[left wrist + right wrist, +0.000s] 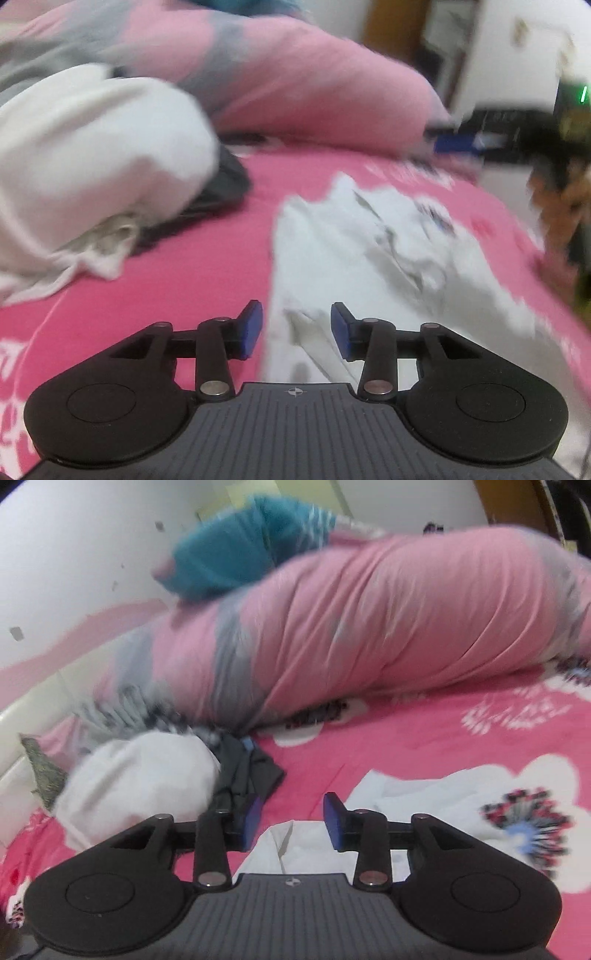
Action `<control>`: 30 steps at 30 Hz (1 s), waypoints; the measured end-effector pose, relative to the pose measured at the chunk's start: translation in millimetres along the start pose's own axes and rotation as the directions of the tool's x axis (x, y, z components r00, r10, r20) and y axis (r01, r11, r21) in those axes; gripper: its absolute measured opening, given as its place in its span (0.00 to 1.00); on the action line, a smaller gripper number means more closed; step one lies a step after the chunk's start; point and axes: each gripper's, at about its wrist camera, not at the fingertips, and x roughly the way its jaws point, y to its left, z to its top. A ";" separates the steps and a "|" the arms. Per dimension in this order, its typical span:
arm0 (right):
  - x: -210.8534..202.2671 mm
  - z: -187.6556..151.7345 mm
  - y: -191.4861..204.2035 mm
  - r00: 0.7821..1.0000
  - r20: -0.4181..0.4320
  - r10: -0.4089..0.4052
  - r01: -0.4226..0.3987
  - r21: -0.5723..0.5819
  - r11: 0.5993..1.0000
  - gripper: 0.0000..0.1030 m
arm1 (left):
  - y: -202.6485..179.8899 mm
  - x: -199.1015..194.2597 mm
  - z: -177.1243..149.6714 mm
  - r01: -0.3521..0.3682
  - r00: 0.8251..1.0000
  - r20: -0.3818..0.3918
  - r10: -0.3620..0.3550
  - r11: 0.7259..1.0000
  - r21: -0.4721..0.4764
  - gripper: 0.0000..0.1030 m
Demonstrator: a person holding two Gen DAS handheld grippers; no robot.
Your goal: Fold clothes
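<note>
Left wrist view: left gripper (pixel 296 330) jaws apart, nothing between blue pads (pixel 251 328). Crumpled white garment (pixel 373 258) lies on pink bedsheet (pixel 177 288) just ahead. White pile (pixel 99 155) at left over dark garment (pixel 225 181).

Right wrist view: right gripper (pixel 291 821) jaws apart, empty, above white garment (pixel 417 794) edge. Pink duvet roll (pixel 369 627) behind; teal cloth (pixel 229 550) on top.

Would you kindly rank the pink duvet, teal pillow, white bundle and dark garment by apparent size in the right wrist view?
1. Pink duvet, by far the largest.
2. White bundle and teal pillow look alike; the bundle sits nearer the camera, so I won't rank them.
3. Dark garment, smallest, partly hidden.
</note>
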 end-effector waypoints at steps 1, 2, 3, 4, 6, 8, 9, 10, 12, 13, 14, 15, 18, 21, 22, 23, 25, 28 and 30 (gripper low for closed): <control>-13.4 -1.5 -1.9 1.000 0.004 -0.003 0.003 -0.011 1.000 0.39 | -5.4 6.5 -2.5 -0.032 0.999 -0.023 0.033 0.999 0.043 0.40; -26.7 -3.2 -3.9 1.000 0.007 -0.007 0.007 -0.022 1.000 0.39 | -10.7 13.1 -5.1 -0.063 0.997 -0.045 0.067 0.994 0.087 0.40; -39.2 -5.4 -7.5 1.000 0.015 -0.006 0.007 -0.030 1.000 0.39 | -14.1 18.5 -7.4 -0.089 0.993 -0.062 0.097 0.989 0.119 0.39; -53.8 -8.1 -11.5 1.000 0.026 -0.013 0.014 -0.035 0.999 0.39 | -10.5 20.0 -8.9 -0.103 0.992 -0.069 0.110 0.989 0.105 0.36; -74.4 -14.4 -20.1 0.999 0.039 -0.021 0.022 -0.031 0.999 0.39 | -3.2 22.9 -12.1 -0.129 0.987 -0.083 0.136 0.989 0.077 0.09; -91.5 -22.9 -31.8 0.998 0.054 -0.023 0.023 -0.009 1.000 0.39 | 4.0 25.7 -15.2 -0.156 0.982 -0.097 0.160 0.986 0.050 0.03; -98.4 -27.3 -38.2 0.998 0.057 -0.028 0.028 0.001 1.000 0.39 | 7.3 26.4 -16.7 -0.169 0.980 -0.102 0.172 0.985 0.037 0.02; -102.2 -31.7 -44.6 0.998 0.057 -0.038 0.038 0.008 0.999 0.39 | 9.0 24.1 -17.9 -0.179 0.979 -0.098 0.181 0.983 0.029 0.02; -109.3 -40.3 -57.4 0.996 0.059 -0.060 0.059 0.021 0.998 0.39 | 11.6 21.3 -20.2 -0.191 0.977 -0.095 0.191 0.981 0.013 0.02; -108.6 -43.4 -65.5 0.996 0.054 -0.068 0.066 0.042 0.997 0.39 | 12.8 18.9 -21.0 -0.194 0.978 -0.084 0.193 0.981 -0.006 0.02; -107.5 -46.4 -73.8 0.996 0.048 -0.075 0.072 0.065 0.995 0.39 | 14.1 16.5 -21.9 -0.198 0.978 -0.073 0.195 0.980 -0.025 0.02; -106.4 -49.3 -82.2 0.996 0.042 -0.083 0.079 0.088 0.993 0.39 | 15.9 14.2 -23.0 -0.198 0.979 -0.063 0.195 0.979 -0.047 0.03; -103.1 -58.2 -107.1 0.994 0.022 -0.104 0.099 0.156 0.983 0.39 | 32.9 11.8 -28.3 -0.162 0.985 -0.081 0.150 0.974 -0.156 0.09; -93.4 -62.3 -125.2 0.995 -0.011 -0.100 0.100 0.216 0.971 0.39 | 52.4 -0.4 -25.5 -0.115 0.991 -0.101 0.091 0.956 -0.271 0.27; -90.5 -61.7 -130.1 0.996 -0.018 -0.089 0.091 0.233 0.968 0.39 | 57.8 -8.4 -22.4 -0.118 0.991 -0.102 0.091 0.947 -0.298 0.33; -87.7 -60.8 -134.8 0.997 -0.024 -0.077 0.080 0.249 0.965 0.39 | 62.7 -17.2 -19.0 -0.125 0.990 -0.102 0.097 0.940 -0.319 0.41; -68.7 -53.6 -139.7 0.997 -0.031 -0.067 0.073 0.235 0.969 0.47 | 63.6 -38.7 -8.4 -0.182 0.983 -0.079 0.166 0.939 -0.293 0.44; -39.0 -42.4 -146.6 0.998 -0.042 -0.055 0.062 0.210 0.976 0.62 | 54.9 -62.7 13.2 -0.248 0.967 0.001 0.255 0.940 -0.234 0.53; -19.2 -34.9 -151.2 0.998 -0.049 -0.046 0.055 0.194 0.979 0.62 | 46.3 -59.9 37.9 -0.204 0.974 0.058 0.220 0.957 -0.207 0.55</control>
